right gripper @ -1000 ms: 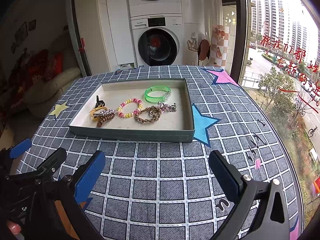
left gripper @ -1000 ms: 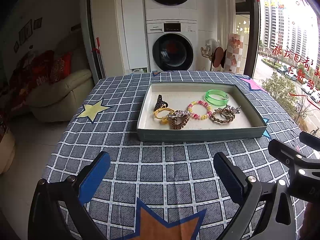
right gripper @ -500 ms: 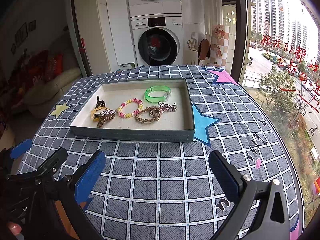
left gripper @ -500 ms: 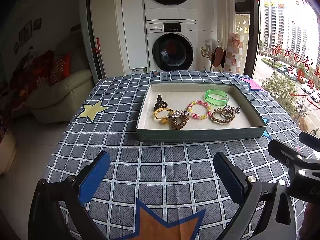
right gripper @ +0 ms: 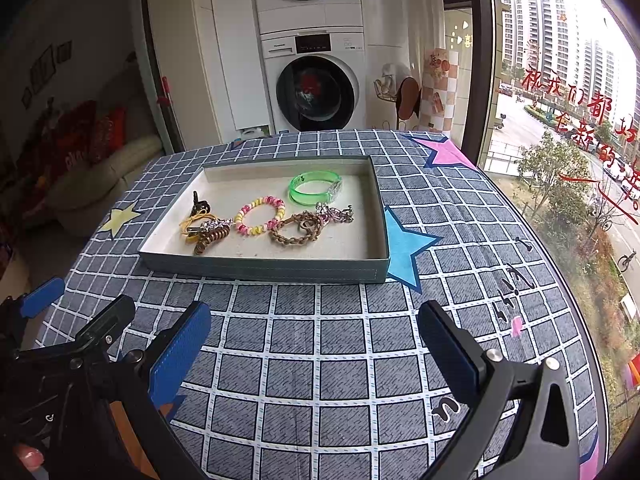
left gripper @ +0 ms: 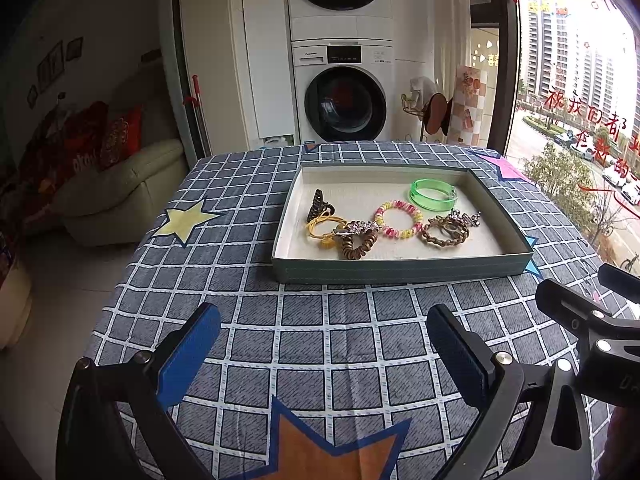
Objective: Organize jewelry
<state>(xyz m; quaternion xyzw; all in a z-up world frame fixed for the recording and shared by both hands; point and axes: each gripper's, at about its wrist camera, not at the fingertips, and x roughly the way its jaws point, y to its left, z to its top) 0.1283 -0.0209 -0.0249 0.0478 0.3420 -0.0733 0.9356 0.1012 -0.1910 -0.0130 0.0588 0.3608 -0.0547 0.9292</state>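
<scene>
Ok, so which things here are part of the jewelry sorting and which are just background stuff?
Job: tray; green bangle; pink-yellow beaded bracelet; brown chain bracelet; brown spiral tie; yellow tie; claw clip; open left gripper and right gripper.

Background: washing machine; sofa; checked tablecloth.

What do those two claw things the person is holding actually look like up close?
Both look alike. The left gripper and the right gripper are matte black frames, each with two flat fingers faced with ribbed blue pads. Small silver screw heads dot the frames, and triangular cutouts lighten the finger arms. A fingertip with a pink-painted nail shows at the right wrist view's lower left corner. No cables are visible.
</scene>
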